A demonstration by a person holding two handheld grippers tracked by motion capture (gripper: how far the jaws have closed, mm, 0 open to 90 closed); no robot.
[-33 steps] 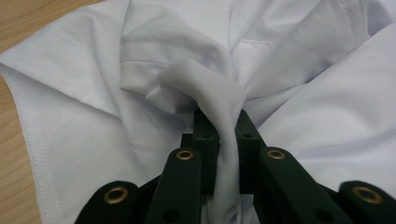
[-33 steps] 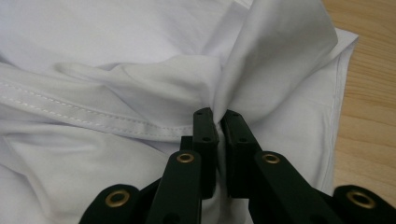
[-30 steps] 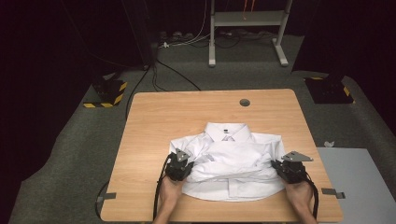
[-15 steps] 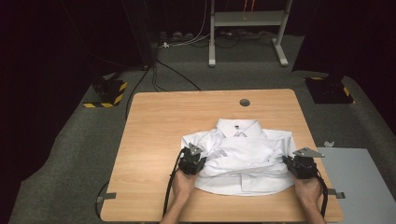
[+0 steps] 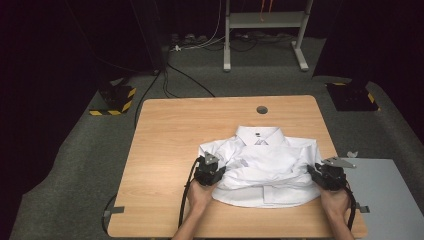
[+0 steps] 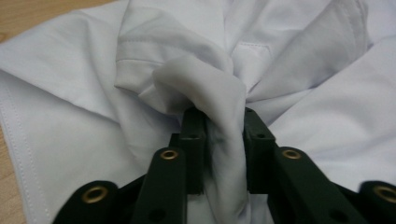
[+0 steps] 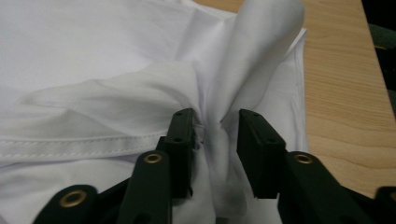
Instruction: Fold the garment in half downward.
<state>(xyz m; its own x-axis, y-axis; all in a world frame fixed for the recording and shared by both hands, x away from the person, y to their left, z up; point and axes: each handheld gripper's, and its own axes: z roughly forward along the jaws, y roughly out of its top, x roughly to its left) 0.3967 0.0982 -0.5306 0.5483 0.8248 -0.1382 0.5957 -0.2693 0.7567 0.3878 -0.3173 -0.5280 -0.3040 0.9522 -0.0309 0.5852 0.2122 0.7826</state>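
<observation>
Loosening both tools, left tool (image 5: 212, 169) and right tool (image 5: 322, 172), around bunched folds of white shirt (image 5: 265, 167) lying on table (image 5: 170, 150), cable hole (image 5: 261, 109) beyond.

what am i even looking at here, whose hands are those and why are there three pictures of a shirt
A person sits at a wooden table and holds a hand-held two-jaw gripper in each hand, in place of a robot. The high view looks down from above: the left gripper and the right gripper sit at either side of a folded white dress shirt, collar away from the person. The other two pictures come from small cameras riding on the grippers, looking along their black jaws. In both gripper views a bunched fold of the shirt's cloth lies between the jaws, which have just been opening, so the pads no longer pinch it: a gap shows beside the cloth in the right gripper view.
</observation>
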